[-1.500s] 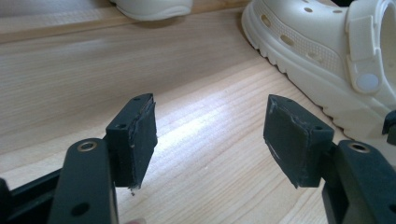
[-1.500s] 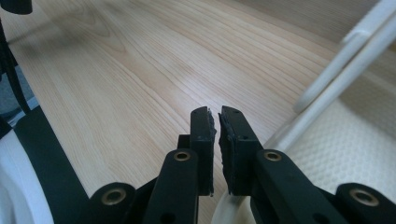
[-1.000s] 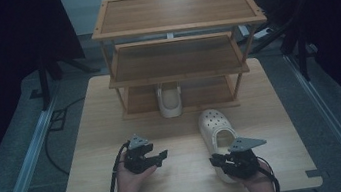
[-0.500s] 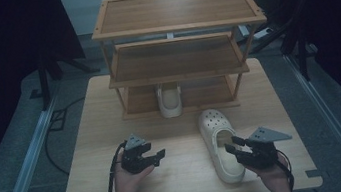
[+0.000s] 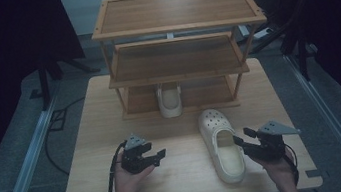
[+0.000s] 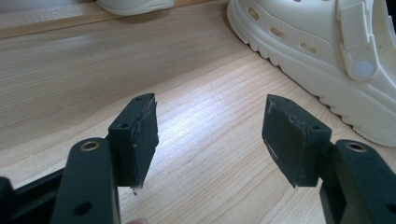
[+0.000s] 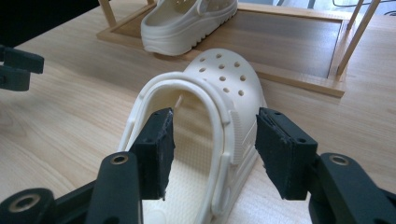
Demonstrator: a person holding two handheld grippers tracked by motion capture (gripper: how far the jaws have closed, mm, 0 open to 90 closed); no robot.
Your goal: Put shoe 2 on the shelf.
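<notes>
While my right gripper (image 7: 212, 154) spreads its jaws astride the side wall of the cream perforated foam clog (image 5: 222, 144) on the pale wooden table (image 5: 93, 132), my left gripper (image 6: 210, 140) rests open beside it, empty.

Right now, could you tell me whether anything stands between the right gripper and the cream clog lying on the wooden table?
Nothing visible does. The right gripper is open, its jaws to either side of the near wall of the cream perforated clog on the light wooden table. The second cream clog sits apart on the wooden rack's bottom shelf.
</notes>
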